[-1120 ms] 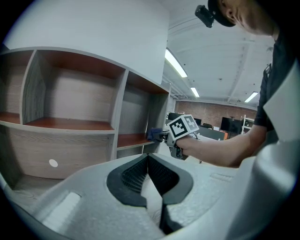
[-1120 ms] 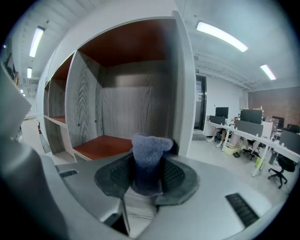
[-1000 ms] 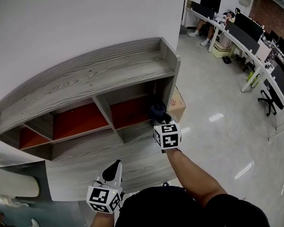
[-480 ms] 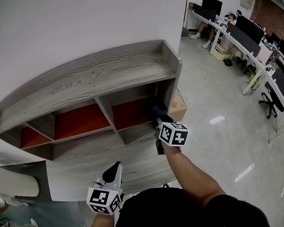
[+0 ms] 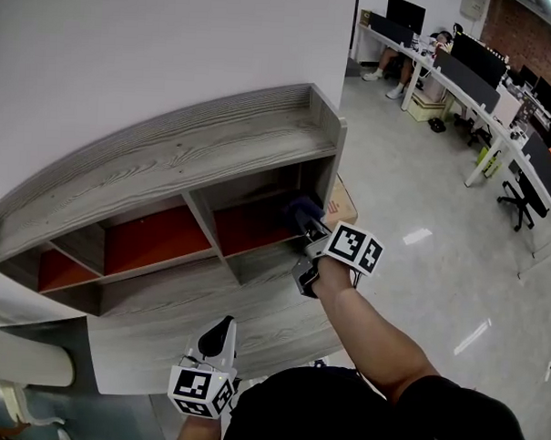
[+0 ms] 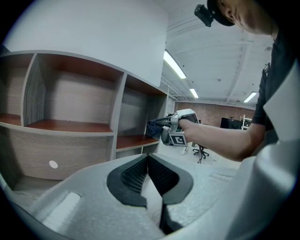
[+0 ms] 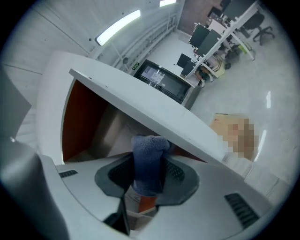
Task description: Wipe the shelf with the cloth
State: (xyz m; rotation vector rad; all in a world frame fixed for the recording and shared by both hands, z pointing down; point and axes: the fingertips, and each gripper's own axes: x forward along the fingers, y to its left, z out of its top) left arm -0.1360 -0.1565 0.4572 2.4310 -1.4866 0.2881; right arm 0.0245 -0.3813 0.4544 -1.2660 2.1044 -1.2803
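Over at the shelf (image 5: 187, 156): grey wood-grain unit up against a white wall (image 5: 128, 44), taking up the 9 to 12 o'clock side of the head view. It has open cubbies with orange-red backs.
cloth (image 5: 301, 209): dark blue and bunched up, right in the mouth of the far-right cubby (image 5: 252, 224), close to that cubby's right side wall, roughly 1 o'clock from frame centre. Can't tell if it's actually pressing on the board or just off it.
right hand-held gripper (image 5: 310, 227): clamped tight on the cloth. In the right gripper view the blue wad pokes out from between the jaws toward 12 o'clock, with the cubby's orange back off at 10 o'clock.
left hand-held gripper (image 5: 221, 329): down at 6 o'clock, well apart from the cubbies, over the near edge of the lower ledge (image 5: 199, 302). The jaws are pinched together at the tips with nothing in them, nose pointing to 12 o'clock.
cardboard box (image 5: 345, 204): on the floor (image 5: 423, 175) just beside the shelf's right end, at 2 o'clock from the right hand-held gripper.
desks (image 5: 487, 82): way off at 1 to 2 o'clock, lined with dark monitors (image 5: 465, 54).
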